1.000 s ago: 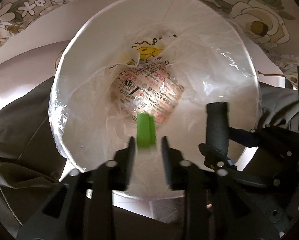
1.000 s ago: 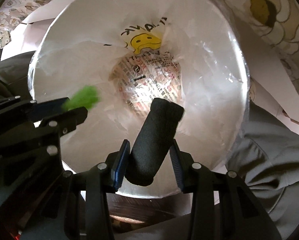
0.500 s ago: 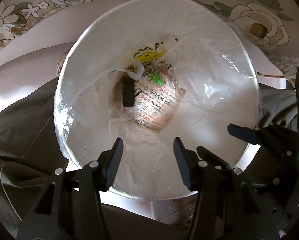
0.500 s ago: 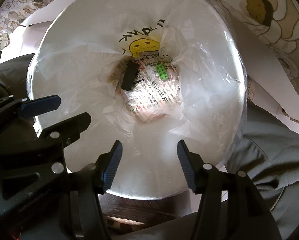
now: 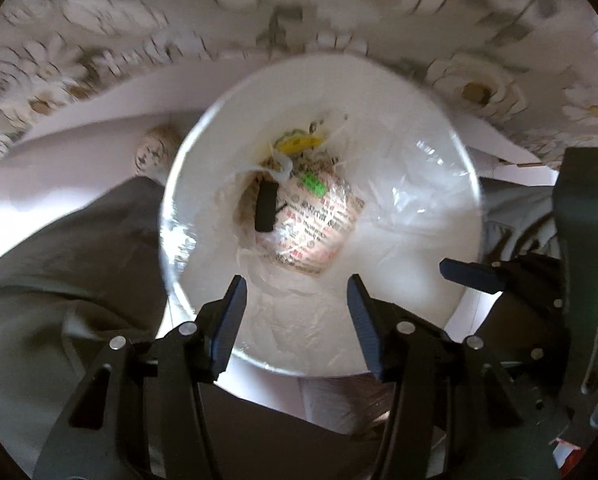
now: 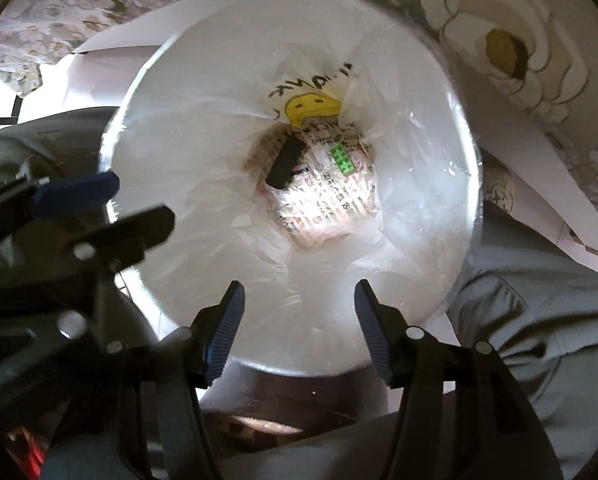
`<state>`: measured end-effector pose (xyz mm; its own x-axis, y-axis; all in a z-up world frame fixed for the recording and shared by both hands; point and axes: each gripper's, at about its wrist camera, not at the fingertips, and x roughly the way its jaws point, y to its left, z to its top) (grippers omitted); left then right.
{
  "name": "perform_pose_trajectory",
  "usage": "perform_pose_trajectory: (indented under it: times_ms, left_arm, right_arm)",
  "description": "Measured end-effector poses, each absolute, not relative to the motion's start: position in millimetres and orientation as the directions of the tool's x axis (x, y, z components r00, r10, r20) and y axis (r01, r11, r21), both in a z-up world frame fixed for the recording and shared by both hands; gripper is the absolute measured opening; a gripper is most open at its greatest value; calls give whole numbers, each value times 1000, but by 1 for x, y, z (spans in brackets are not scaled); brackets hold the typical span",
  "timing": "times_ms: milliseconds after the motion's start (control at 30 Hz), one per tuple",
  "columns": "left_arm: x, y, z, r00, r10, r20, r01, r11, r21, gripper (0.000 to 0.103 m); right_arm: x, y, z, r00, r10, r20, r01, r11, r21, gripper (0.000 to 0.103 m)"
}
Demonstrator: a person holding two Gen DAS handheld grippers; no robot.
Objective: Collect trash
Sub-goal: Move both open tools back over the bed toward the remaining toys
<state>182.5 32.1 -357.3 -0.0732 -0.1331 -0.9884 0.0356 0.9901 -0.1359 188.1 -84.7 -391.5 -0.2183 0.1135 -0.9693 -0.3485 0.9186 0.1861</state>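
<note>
- Directly below both grippers stands a white bin (image 6: 427, 216) lined with a thin clear plastic bag (image 5: 415, 208); both cameras look straight down into it.
- At the bottom of the bin lie two pieces of trash: a black foam tube (image 6: 285, 163) and, just beside it, a small green block (image 6: 342, 159). Both rest on printed wrapper paper (image 5: 319, 220), near a yellow smiley face (image 6: 313, 107) printed on the bag.
- The left gripper (image 5: 295, 326) hangs above the bin's near rim with its fingers spread apart and nothing between them.
- The right gripper (image 6: 299, 326) hangs likewise, fingers spread and empty, beside the left one.
- Around the bin are grey cloth (image 6: 539, 304), white paper sheets (image 5: 111, 108) and a flower-patterned covering (image 6: 511, 48). A small speckled round thing (image 5: 157, 152) sits just beside the bin's outer wall; what it is cannot be told.
- Judging the task: these two pieces are in the bin, so that part looks done. Whether more trash waits elsewhere cannot be seen from these views.
</note>
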Motion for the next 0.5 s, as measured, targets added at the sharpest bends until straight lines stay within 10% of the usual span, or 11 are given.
perform_pose_trajectory:
  times_ms: [500]
  left_arm:
    - [200, 38, -210, 215, -183, -959, 93, 982, -166, 53]
  right_arm:
    - [191, -110, -265, -5, 198, -980, -454, 873, 179, 60]
